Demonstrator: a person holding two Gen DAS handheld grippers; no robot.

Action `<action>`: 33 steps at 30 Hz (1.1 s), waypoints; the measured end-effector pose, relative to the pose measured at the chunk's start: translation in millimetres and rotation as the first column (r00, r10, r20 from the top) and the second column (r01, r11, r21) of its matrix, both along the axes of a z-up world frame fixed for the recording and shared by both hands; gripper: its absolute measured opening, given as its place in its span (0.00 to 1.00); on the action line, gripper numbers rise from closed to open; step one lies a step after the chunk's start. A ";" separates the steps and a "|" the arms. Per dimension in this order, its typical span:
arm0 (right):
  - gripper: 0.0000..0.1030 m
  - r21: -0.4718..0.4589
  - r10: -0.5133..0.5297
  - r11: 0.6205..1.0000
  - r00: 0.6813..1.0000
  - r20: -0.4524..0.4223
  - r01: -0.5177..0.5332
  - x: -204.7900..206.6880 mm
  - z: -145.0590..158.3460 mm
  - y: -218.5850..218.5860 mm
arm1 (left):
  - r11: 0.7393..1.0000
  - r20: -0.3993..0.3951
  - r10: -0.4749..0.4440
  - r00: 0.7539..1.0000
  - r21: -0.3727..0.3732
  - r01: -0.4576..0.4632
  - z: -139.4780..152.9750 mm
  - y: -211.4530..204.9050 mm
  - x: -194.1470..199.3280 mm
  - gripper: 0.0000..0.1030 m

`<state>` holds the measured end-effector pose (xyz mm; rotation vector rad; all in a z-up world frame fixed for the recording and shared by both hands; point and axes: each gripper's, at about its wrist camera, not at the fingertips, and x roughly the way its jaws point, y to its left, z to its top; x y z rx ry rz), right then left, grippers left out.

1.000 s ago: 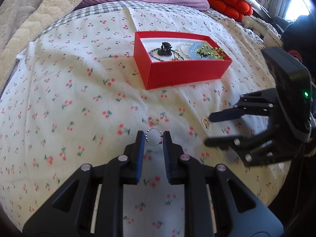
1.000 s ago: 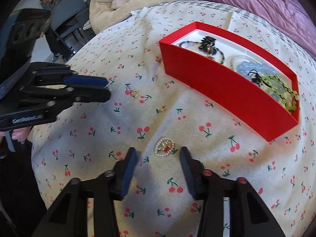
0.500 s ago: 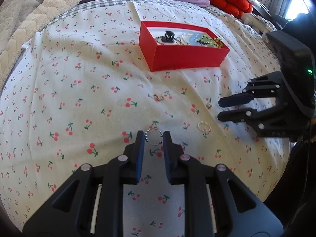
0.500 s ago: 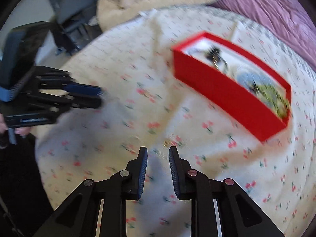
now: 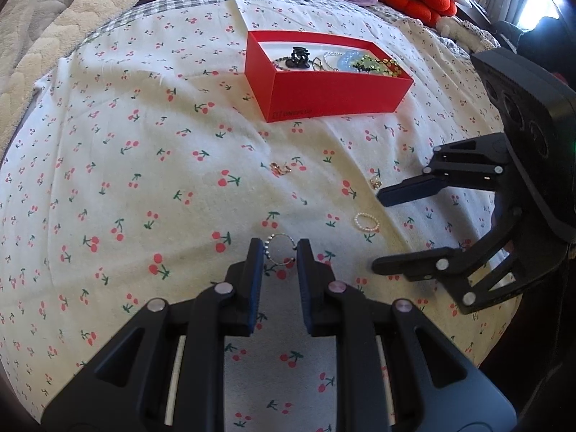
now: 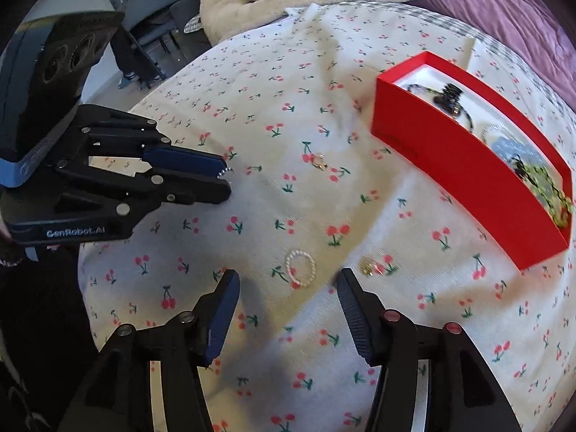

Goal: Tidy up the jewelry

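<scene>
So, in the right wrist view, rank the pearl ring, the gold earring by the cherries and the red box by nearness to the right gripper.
1. pearl ring, just ahead of the right gripper, between its open fingers.
2. gold earring, ahead to the right.
3. red box, far right.

Your left gripper (image 5: pixel 280 252) is sitting near the front of the cloth (image 5: pixel 144 136), with a beaded ring (image 5: pixel 280 250) between its fingers. To its right a pearl ring (image 5: pixel 366 222) is lying on the cloth, facing your right gripper (image 6: pixel 288 289). Just beyond the pearl ring an earring (image 5: pixel 376 182) is lying, and left of that a second earring (image 5: pixel 280 168). Behind them all the box (image 5: pixel 334 99) is resting on the cloth, with jewelry (image 5: pixel 338 60) lying in it.
</scene>
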<state>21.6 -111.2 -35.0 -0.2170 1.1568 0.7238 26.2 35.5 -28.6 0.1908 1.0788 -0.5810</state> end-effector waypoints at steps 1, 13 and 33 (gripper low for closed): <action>0.56 0.003 -0.001 1.000 1.000 0.009 0.001 1.0 -0.3 1.7 | 1.000 0.000 -0.001 1.000 0.000 0.001 -0.1 -0.2 0.2 0.20; 0.52 0.027 0.021 0.999 0.998 0.057 -0.023 3.2 5.4 10.8 | 1.000 -0.002 0.002 1.000 -0.011 -0.002 3.6 -1.5 3.3 0.20; 0.05 0.064 -0.113 0.991 0.993 -0.045 0.115 22.4 -2.4 -20.7 | 1.000 0.009 0.027 1.000 -0.002 -0.027 7.9 2.7 3.8 0.20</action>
